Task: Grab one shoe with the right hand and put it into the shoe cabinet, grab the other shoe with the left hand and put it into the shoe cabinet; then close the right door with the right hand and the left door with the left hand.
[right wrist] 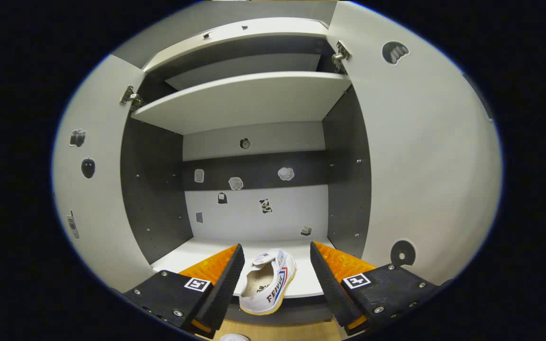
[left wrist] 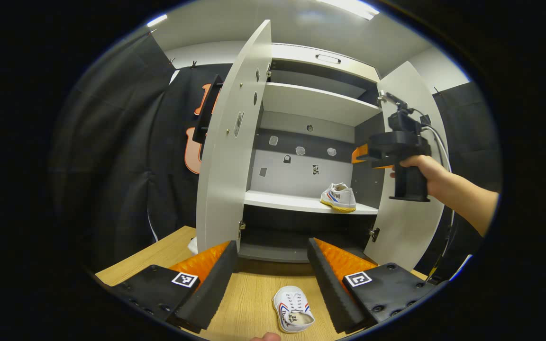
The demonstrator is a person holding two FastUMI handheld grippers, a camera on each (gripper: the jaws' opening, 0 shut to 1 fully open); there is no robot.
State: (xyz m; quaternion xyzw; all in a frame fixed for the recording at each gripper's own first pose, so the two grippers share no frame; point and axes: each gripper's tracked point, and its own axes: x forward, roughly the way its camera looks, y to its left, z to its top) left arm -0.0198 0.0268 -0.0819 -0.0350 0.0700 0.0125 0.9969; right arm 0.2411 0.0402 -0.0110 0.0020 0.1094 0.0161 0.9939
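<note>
One white shoe (left wrist: pixel 338 197) with red and blue stripes rests on the cabinet's middle shelf (left wrist: pixel 277 202), at the right near the front edge. In the right gripper view this shoe (right wrist: pixel 266 282) lies between the spread fingers of my right gripper (right wrist: pixel 277 248), which is open and stands apart from its sides. A hand holds the right gripper (left wrist: pixel 359 154) up in front of the cabinet's right side. The other white shoe (left wrist: pixel 293 309) lies on the wooden table (left wrist: pixel 249 293), low between the fingers of my open left gripper (left wrist: pixel 271 244).
Both cabinet doors stand wide open: the left door (left wrist: pixel 228 156) with a dark handle on its outer side, and the right door (left wrist: pixel 410 222) behind the hand. An upper shelf (right wrist: pixel 249 97) spans the cabinet above. A small white object (left wrist: pixel 192 245) lies by the left door's foot.
</note>
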